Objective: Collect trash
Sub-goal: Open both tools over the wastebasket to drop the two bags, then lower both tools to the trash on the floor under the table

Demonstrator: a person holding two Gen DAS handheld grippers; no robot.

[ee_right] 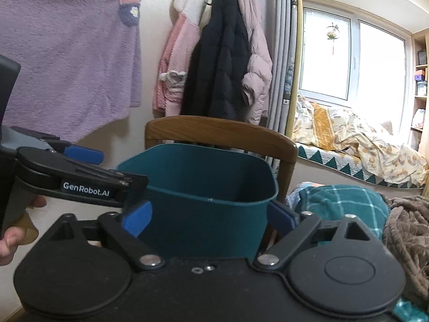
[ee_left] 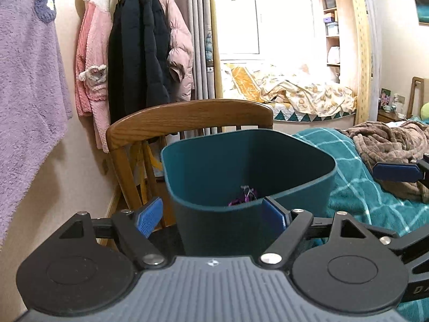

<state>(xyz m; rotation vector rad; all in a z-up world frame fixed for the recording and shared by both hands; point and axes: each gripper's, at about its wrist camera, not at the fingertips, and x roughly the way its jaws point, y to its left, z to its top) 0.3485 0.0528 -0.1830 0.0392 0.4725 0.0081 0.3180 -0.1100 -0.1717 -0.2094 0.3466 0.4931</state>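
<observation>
A dark teal trash bin (ee_left: 249, 166) stands right in front of both grippers; it also shows in the right wrist view (ee_right: 203, 187). A purple crumpled wrapper (ee_left: 245, 197) lies inside it. My left gripper (ee_left: 211, 216) is open, its blue pads on either side of the bin's near wall, not pressing it. My right gripper (ee_right: 206, 218) is open the same way around the bin's near side. The left gripper's finger (ee_right: 83, 154) shows at the left of the right wrist view, and the right gripper's finger (ee_left: 394, 171) at the right of the left wrist view.
A wooden chair (ee_left: 187, 118) stands just behind the bin. Coats and robes (ee_left: 144, 43) hang on the wall behind. A bed with a teal checked blanket (ee_left: 356, 185) and a brown throw (ee_left: 388, 142) lies to the right. A window seat (ee_left: 295, 91) is further back.
</observation>
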